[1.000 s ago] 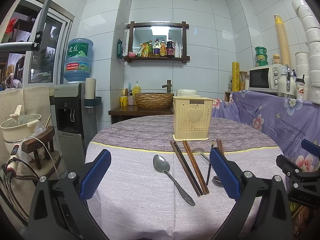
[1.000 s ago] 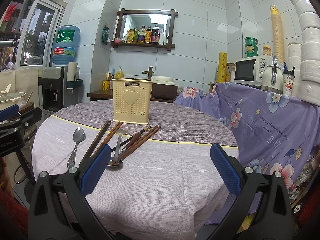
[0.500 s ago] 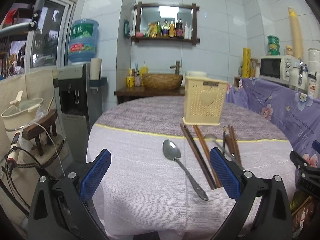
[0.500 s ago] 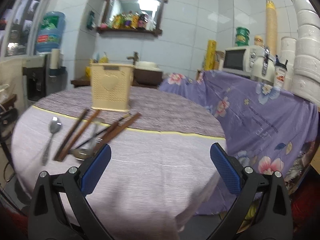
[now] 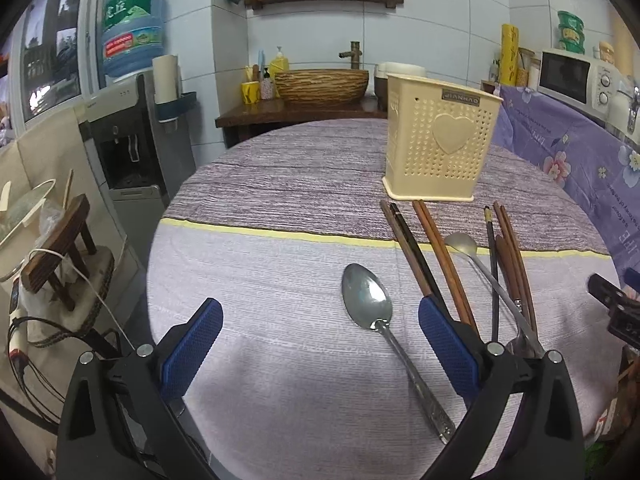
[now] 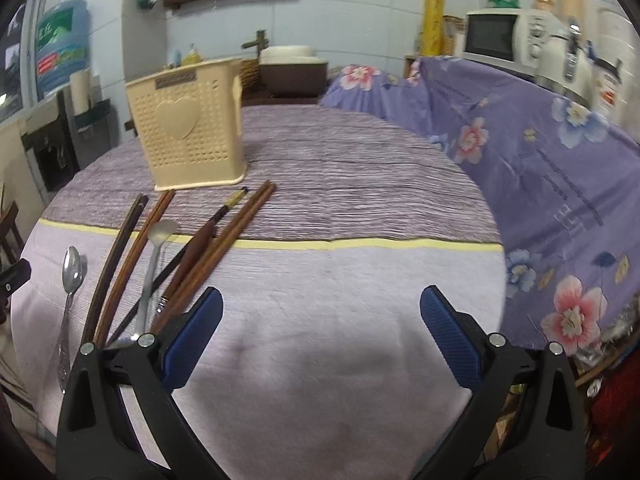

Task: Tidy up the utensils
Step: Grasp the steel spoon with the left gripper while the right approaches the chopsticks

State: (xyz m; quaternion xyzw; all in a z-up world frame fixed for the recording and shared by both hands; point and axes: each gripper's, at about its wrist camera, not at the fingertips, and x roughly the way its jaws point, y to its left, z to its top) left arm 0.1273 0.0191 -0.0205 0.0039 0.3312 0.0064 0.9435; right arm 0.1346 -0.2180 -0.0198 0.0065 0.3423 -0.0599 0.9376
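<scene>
Tabletop (image 5: 280,184), round and draped in a striped purple and lilac cloth, carries everything the task concerns. Behind it stand a water dispenser (image 5: 128,136), a microwave (image 5: 576,80) and a woven basin (image 5: 322,86) on a wooden stand. A cream perforated utensil holder (image 5: 438,148) with a heart on its face stands upright on the darker band of cloth, and nothing shows above its rim. In front of it the utensils lie loose: a steel spoon (image 5: 370,300) apart to the left, two pairs of brown chopsticks (image 5: 434,256), a second spoon (image 6: 154,256) with its bowl toward the holder, and more dark and brown sticks (image 6: 224,236) crossing it in a tangle too overlapped to count. Left tool (image 5: 320,332) hangs wide open above the steel spoon, gripping nothing. Right tool (image 6: 320,326) is equally spread over bare cloth, right of the pile.
</scene>
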